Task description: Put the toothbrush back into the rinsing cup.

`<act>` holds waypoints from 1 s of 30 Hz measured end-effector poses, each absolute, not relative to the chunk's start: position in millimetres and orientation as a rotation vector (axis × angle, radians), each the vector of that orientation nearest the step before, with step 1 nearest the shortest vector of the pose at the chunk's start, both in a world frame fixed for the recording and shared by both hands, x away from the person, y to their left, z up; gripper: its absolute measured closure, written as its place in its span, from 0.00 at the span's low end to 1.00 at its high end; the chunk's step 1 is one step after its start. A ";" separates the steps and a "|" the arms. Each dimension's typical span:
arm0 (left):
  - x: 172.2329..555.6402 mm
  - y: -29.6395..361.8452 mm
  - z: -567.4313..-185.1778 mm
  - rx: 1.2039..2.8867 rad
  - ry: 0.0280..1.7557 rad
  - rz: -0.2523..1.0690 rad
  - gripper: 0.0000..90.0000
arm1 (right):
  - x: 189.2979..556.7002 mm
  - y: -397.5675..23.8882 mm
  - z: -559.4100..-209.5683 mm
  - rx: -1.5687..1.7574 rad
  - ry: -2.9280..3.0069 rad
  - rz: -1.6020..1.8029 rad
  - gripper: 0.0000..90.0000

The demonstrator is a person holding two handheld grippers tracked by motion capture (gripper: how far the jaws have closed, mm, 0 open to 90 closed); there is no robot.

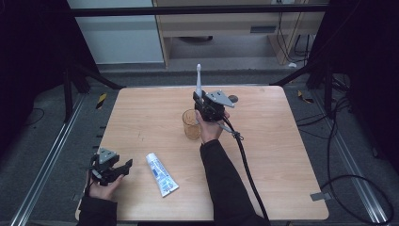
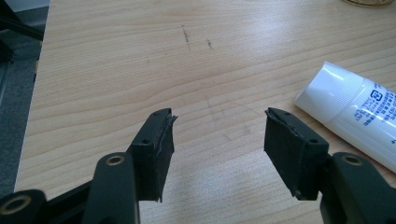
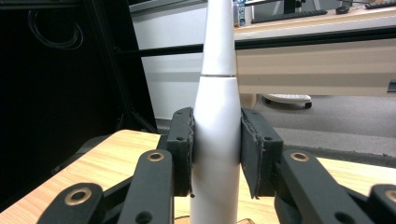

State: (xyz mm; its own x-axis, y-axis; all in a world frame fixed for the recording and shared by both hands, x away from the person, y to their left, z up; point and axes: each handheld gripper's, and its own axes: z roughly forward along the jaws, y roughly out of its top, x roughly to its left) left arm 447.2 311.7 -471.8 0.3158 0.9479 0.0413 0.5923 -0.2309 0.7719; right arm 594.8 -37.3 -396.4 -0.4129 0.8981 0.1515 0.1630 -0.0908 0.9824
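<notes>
Our right gripper [image 3: 215, 154] is clamped on the thick lower body of a white electric toothbrush [image 3: 216, 140], one pad on each side. We hold it upright above the amber glass cup [image 1: 191, 124], near the middle of the wooden table [image 1: 282, 155]. Its long axis runs straight up and down, with the narrow neck and brush head pointing up and slightly toward the far side. We judge it light and stiff, but its smooth, tapering plastic shell looks slippery, so the wide part of the handle is the safest place to grip. Our left gripper [image 2: 218, 140] rests open and empty at the near left corner, just left of the toothpaste tube [image 1: 161, 173].
</notes>
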 end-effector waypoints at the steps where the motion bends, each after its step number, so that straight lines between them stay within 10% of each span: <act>1: 447.2 311.7 -471.8 1.926 1.360 0.692 0.46 | 594.5 -36.7 -396.7 1.169 1.584 1.554 0.75; 30: 447.4 310.5 -472.4 1.933 1.359 0.691 0.46 | 588.1 -47.6 -420.0 1.247 1.774 1.447 0.74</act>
State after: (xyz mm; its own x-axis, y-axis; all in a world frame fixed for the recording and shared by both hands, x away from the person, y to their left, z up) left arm 447.4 310.5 -472.4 0.3182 0.9469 0.0452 0.5939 -0.2363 0.7690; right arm 588.1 -47.6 -420.0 -0.4348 0.8884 0.1475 0.3228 0.0009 0.9465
